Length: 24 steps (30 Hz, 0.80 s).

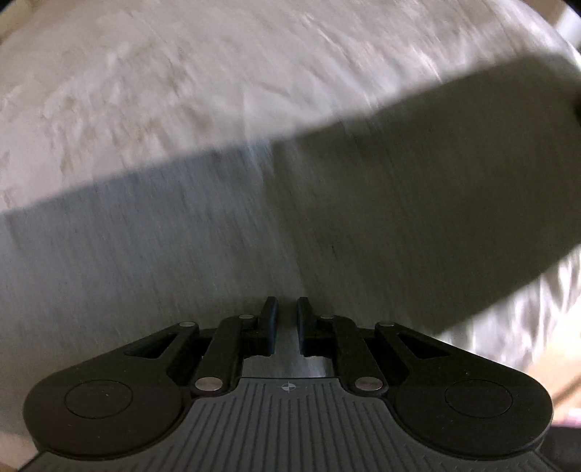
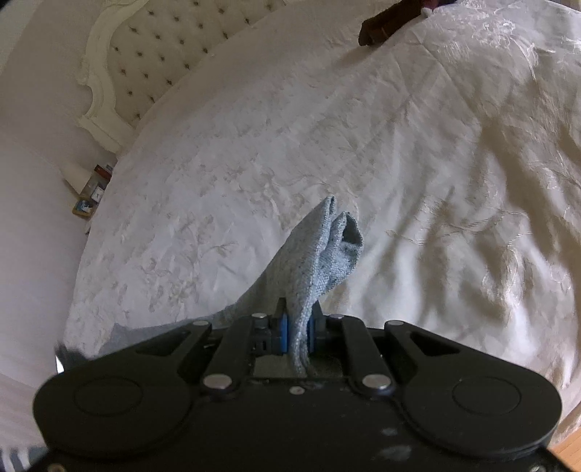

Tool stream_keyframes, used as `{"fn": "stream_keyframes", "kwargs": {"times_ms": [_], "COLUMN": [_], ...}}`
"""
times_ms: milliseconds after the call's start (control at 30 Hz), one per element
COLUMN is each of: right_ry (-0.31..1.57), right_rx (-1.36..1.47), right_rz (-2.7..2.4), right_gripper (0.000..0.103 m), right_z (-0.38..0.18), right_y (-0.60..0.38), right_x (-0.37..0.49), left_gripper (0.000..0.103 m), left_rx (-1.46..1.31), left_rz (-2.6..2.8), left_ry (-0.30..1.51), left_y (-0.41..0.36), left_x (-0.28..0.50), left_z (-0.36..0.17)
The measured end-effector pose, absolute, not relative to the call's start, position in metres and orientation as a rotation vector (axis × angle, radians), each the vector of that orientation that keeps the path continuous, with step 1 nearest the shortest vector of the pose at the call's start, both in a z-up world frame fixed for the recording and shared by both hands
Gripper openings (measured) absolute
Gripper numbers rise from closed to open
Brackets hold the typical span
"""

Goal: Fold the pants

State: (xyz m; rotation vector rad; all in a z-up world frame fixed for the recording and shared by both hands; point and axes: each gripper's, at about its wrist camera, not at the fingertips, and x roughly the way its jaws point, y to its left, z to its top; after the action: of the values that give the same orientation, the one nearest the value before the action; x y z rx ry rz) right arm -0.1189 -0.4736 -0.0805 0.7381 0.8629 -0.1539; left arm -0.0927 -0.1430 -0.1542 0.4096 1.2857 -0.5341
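Note:
The pants are light blue-grey woven cloth. In the right wrist view my right gripper [image 2: 298,319] is shut on a bunched fold of the pants [image 2: 319,250], which sticks up past the fingers above the bed. In the left wrist view the pants [image 1: 218,232] lie flat and blurred across the bedspread, partly in dark shadow on the right. My left gripper [image 1: 287,308] hovers just over this cloth with a narrow gap between its fingers and nothing in them.
A white embroidered bedspread [image 2: 326,127] covers the bed. A tufted cream headboard [image 2: 152,47] stands at the far left. A brown object [image 2: 385,18] lies at the bed's far edge. Small boxes [image 2: 94,192] sit beside the bed at left.

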Motion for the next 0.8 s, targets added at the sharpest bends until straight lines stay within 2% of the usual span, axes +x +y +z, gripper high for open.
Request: {"fn": "stream_keyframes", "kwargs": {"times_ms": [200, 400, 633, 800], "right_ry": [0.872, 0.854, 0.825, 0.869], "right_rx": [0.707, 0.662, 0.637, 0.632], "right_rz": [-0.176, -0.178, -0.081, -0.007], "right_gripper": [0.011, 0.012, 0.012, 0.012], "right_z": [-0.068, -0.04, -0.007, -0.025], "right_y": [-0.456, -0.409, -0.3, -0.204], "right_x": [-0.115, -0.103, -0.068, -0.027], "left_gripper": [0.011, 0.011, 0.011, 0.011], "left_rx": [0.374, 0.339, 0.241, 0.197], "left_rz": [-0.571, -0.517, -0.457, -0.423], "left_ry": [1.254, 1.152, 1.124, 1.13], "left_y": [-0.125, -0.075, 0.017, 0.076], "left_x": [-0.102, -0.083, -0.054, -0.04], "left_z": [-0.144, -0.117, -0.092, -0.088]}}
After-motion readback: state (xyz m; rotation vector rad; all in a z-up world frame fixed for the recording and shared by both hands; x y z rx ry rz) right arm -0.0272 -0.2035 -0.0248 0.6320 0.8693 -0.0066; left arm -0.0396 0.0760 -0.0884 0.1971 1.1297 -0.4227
